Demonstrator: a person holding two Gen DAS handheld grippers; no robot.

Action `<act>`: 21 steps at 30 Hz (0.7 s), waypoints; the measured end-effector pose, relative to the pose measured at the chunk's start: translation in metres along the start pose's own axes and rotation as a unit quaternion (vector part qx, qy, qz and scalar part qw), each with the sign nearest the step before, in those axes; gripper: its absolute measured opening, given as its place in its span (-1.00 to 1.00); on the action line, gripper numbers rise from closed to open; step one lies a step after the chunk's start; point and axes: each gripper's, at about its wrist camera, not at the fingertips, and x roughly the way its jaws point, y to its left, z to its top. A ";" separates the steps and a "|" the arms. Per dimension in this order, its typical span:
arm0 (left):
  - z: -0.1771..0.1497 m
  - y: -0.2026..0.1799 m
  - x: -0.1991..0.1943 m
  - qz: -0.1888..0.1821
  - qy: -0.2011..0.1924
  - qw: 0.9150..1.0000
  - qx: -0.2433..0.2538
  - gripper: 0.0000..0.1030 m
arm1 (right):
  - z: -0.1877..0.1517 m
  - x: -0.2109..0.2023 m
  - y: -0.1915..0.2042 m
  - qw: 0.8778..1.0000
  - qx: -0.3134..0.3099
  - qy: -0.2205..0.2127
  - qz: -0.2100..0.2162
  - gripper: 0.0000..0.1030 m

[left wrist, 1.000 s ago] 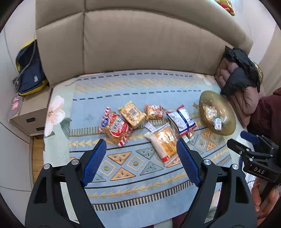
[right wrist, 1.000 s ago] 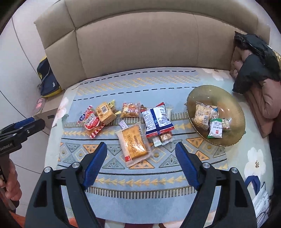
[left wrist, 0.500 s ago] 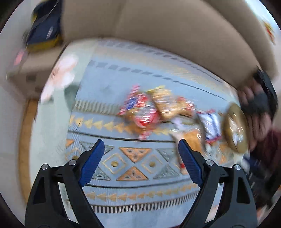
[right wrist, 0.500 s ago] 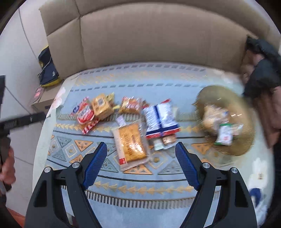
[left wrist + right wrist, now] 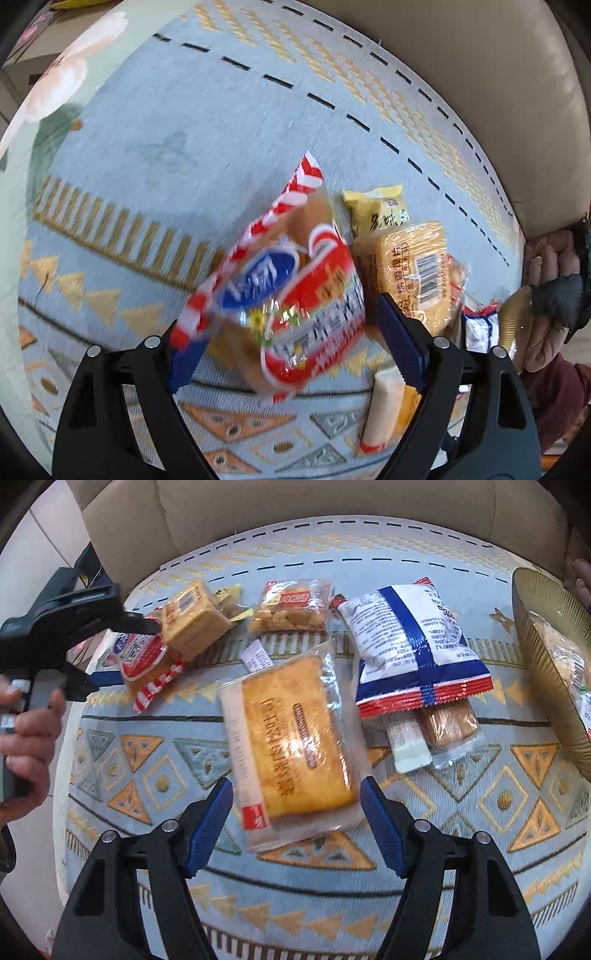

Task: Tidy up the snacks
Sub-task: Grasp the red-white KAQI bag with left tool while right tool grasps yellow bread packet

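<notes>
My left gripper (image 5: 291,336) is open, its jaws either side of a red-and-white striped snack pack (image 5: 291,291) lying on the patterned cloth; it also shows in the right wrist view (image 5: 144,657). My right gripper (image 5: 295,825) is open around the near end of a clear-wrapped yellow cake (image 5: 295,734). A tan cracker pack (image 5: 194,618), a small orange snack pack (image 5: 290,605) and a blue-and-white bag (image 5: 410,642) lie behind. A gold bowl (image 5: 546,657) with snacks stands at the right.
A beige sofa back (image 5: 295,506) rises behind the cloth. Small wrapped bars (image 5: 432,734) lie under the blue-and-white bag. A small yellow packet (image 5: 380,210) lies behind the cracker pack. A dark bag (image 5: 88,561) sits at the far left.
Both grippers have dropped low and forward: the left now straddles the red striped pack, the right straddles the yellow cake. Both stay open.
</notes>
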 end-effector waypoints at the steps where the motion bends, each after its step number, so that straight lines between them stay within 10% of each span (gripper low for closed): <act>1: 0.001 -0.003 0.004 0.003 0.001 1.000 0.005 0.68 | 0.002 0.002 0.000 1.000 -0.001 0.000 -0.001 0.38; 8: 0.008 -0.013 0.019 0.029 -0.002 0.999 0.040 0.73 | 0.012 0.017 0.014 0.999 -0.035 0.002 -0.005 0.66; 14: -0.008 -0.024 0.011 0.049 -0.025 0.992 0.115 0.26 | 0.003 0.038 0.041 0.992 -0.102 0.004 -0.075 0.64; 21: -0.054 -0.021 -0.026 0.040 -0.012 0.966 0.256 0.21 | -0.037 0.017 0.037 0.992 -0.106 -0.010 -0.067 0.40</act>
